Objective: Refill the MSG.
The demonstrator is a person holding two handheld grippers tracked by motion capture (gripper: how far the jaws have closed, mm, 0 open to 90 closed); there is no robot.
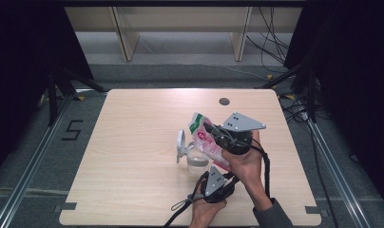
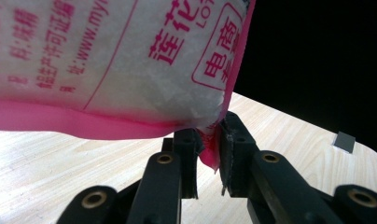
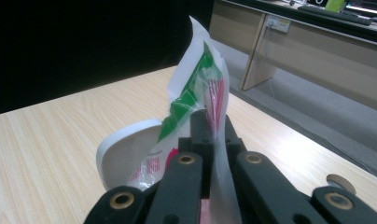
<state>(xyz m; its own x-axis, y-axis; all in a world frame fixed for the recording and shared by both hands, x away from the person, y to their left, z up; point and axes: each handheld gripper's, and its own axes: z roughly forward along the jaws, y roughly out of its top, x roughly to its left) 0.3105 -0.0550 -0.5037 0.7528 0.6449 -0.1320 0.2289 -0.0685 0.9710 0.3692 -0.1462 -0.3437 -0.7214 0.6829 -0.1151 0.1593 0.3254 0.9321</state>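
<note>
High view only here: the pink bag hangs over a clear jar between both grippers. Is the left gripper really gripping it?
Observer: Yes. The left gripper pinches the bag at a corner of its pink sealed edge.
Operator: And the right one?
Observer: The right gripper has its jaws shut on flat film near the bag's green-printed end.
Operator: What's inside?
Observer: White granules show through the film.

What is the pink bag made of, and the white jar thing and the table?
The pink bag looks like thin glossy plastic film: it creases and shows white grains inside. The jar seems clear plastic, its lid smooth matte white plastic. The table looks like pale wood-grain laminate.
</note>
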